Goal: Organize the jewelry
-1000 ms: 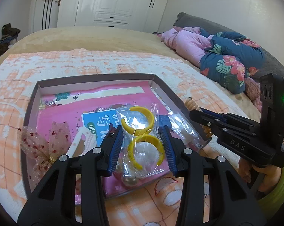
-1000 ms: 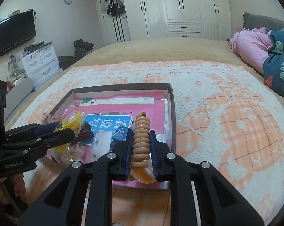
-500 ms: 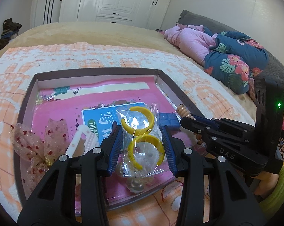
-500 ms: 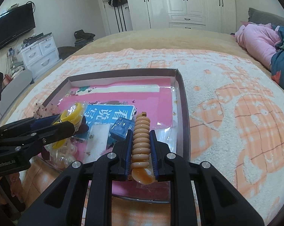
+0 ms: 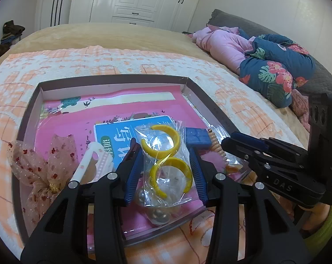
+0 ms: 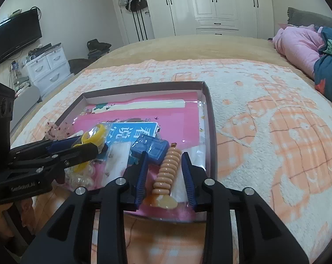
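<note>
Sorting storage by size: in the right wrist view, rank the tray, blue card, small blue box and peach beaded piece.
1. Tray
2. Blue card
3. Small blue box and peach beaded piece: look alike in size; the piece lies nearer the camera, so unsure.

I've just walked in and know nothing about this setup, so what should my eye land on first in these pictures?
Probably the shallow box on the bed, lined with pink packaging. Over its near end the left gripper pinches a clear bag of yellow hoop earrings. Beside it the right gripper is opening its jaws around a peach-coloured spiral hair tie, which lies in the box with gaps on both sides.
</note>
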A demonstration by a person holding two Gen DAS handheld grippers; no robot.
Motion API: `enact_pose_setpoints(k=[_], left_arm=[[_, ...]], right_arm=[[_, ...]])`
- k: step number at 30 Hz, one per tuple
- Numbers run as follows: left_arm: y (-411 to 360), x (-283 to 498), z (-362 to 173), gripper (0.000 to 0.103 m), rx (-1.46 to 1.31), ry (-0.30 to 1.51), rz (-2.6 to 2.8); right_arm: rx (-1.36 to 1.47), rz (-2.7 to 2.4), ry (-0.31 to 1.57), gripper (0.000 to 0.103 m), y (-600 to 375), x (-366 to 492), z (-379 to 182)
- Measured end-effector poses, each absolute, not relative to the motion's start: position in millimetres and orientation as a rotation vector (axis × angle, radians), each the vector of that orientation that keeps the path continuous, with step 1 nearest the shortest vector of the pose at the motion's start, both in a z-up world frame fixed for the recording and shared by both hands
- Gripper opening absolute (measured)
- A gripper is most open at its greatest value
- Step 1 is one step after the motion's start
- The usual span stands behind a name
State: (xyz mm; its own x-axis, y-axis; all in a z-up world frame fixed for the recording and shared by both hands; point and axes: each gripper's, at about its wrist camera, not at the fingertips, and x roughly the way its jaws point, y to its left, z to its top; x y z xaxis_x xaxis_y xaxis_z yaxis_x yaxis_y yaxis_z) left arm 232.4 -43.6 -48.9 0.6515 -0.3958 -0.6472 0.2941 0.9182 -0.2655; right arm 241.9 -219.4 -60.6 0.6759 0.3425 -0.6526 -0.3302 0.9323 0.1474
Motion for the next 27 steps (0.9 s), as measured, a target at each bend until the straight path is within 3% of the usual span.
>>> enact_pose_setpoints(k=[4, 13, 27], left_arm=[[-43, 232, -48, 0.036, -0.141, 0.765, -0.389], [-38, 219, -38, 0.052, -0.147, 0.744, -0.37], [-24, 166, -17, 0.088, -0.141, 0.686, -0.333]], right_arm=[[0.019, 0.367, 0.721, 0.037, -225, 232, -57], [0.025, 0.357, 0.696, 0.051, -236, 211, -47], [0.015, 0.354, 0.642, 0.072, -241, 169, -30]])
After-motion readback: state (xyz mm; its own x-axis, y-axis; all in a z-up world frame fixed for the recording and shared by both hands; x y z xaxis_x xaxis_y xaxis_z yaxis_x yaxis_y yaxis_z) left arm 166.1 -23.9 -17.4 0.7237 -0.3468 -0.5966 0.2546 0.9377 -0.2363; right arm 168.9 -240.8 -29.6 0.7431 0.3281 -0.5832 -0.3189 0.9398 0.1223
